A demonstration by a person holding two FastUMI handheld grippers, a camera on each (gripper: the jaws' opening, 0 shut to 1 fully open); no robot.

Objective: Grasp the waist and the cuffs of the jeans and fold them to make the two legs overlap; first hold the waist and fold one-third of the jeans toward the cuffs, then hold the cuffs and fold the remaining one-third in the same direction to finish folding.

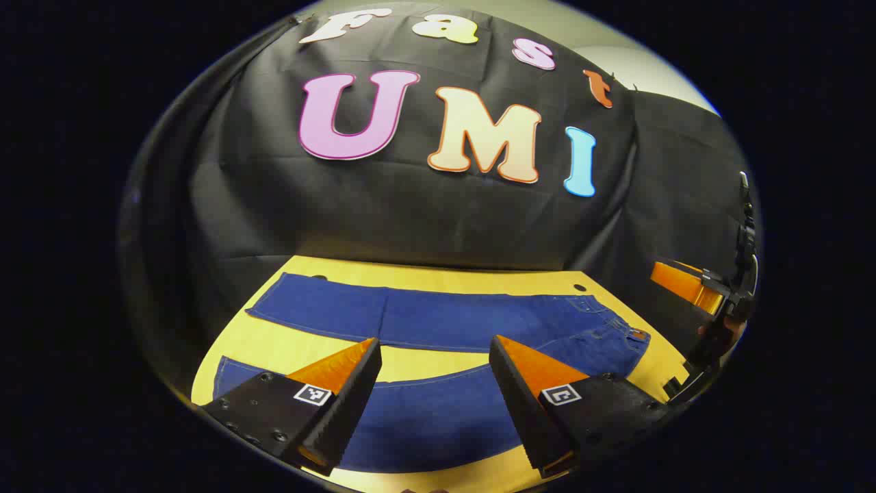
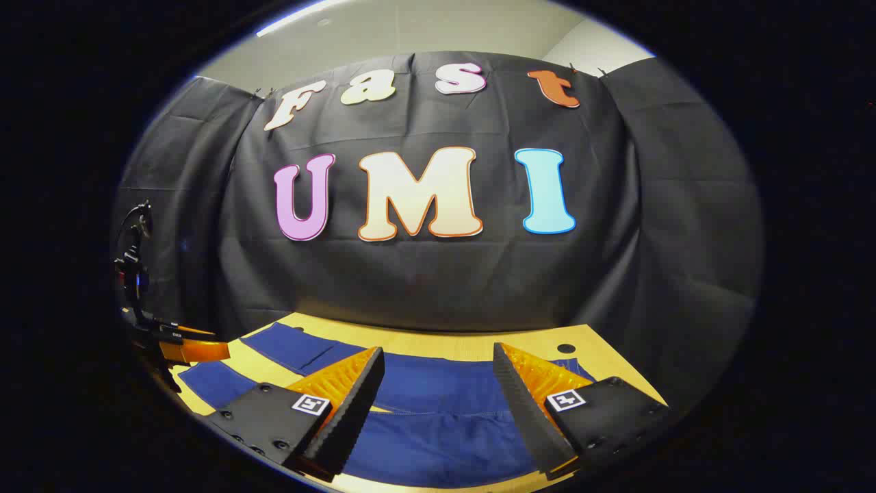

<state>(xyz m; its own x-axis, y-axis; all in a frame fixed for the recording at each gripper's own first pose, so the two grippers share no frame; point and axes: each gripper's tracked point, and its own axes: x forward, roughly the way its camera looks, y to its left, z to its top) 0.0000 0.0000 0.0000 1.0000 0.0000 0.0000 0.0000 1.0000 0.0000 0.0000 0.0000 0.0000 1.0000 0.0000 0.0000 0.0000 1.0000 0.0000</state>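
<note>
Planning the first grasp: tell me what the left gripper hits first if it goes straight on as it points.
Probably the jeans: the left gripper hangs open above the near leg, tilted toward it, with nothing between. Depth is unclear.

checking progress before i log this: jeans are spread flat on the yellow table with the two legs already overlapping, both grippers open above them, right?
Not quite: the legs do not overlap. In the left gripper view the jeans lie flat on the yellow table with the legs apart and a strip of table between them. The left gripper and right gripper are open above them.
</note>
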